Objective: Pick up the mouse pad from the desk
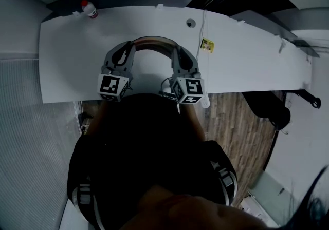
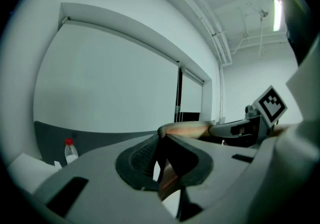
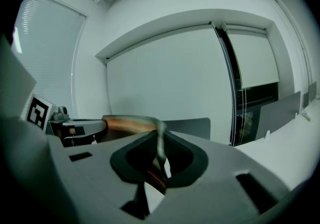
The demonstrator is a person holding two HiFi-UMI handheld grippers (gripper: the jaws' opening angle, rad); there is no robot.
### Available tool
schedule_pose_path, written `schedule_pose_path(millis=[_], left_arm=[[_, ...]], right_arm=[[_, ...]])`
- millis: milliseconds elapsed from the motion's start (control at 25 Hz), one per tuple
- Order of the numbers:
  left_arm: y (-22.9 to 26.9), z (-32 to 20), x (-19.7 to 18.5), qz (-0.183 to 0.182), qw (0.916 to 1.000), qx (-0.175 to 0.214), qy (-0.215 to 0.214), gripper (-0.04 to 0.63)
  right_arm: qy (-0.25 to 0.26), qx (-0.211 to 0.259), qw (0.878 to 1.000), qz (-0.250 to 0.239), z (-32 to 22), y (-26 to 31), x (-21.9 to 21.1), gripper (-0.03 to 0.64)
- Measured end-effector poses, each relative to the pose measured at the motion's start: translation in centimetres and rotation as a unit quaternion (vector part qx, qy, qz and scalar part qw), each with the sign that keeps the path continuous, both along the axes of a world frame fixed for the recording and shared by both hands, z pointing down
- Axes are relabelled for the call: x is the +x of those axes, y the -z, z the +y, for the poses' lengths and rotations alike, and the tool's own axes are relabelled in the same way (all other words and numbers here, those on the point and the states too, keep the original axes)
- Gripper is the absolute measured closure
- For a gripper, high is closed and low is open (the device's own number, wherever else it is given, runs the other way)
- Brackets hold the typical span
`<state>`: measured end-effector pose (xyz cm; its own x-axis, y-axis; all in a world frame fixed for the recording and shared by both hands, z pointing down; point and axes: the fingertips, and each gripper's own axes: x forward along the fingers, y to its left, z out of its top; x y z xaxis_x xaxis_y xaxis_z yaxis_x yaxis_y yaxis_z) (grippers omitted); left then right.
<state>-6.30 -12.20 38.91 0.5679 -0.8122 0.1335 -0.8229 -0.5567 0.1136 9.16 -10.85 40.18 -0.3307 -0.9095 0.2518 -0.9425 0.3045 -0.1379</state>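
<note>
Mouse pad [image 1: 152, 43] hangs bent in an arch above the white bench [image 1: 247, 59], clear of it. The left tool [image 1: 126, 52] is clamped on one end, the right tool [image 1: 180, 53] on the other. A small bottle [image 1: 90, 9] stands at the bench's far left corner.

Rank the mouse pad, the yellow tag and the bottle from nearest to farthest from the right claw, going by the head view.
1. mouse pad: clamped in the right claw itself.
2. yellow tag: just right of that claw.
3. bottle: far left, at the back edge of the desk.
</note>
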Motion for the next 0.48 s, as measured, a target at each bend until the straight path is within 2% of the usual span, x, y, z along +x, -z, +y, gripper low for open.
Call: schedule_pose_path(millis=[200, 480], left_arm=[[-0.39, 0.00, -0.04, 0.000, 1.0000, 0.000, 0.000, 0.555], [-0.55, 0.10, -0.07, 0.007, 1.0000, -0.004, 0.002, 0.555]], right_arm=[[-0.004, 0.004, 1.000, -0.015, 0.07, 0.01, -0.06, 0.584], [-0.004, -0.003, 1.000, -0.003, 0.23, -0.29, 0.11, 0.584]])
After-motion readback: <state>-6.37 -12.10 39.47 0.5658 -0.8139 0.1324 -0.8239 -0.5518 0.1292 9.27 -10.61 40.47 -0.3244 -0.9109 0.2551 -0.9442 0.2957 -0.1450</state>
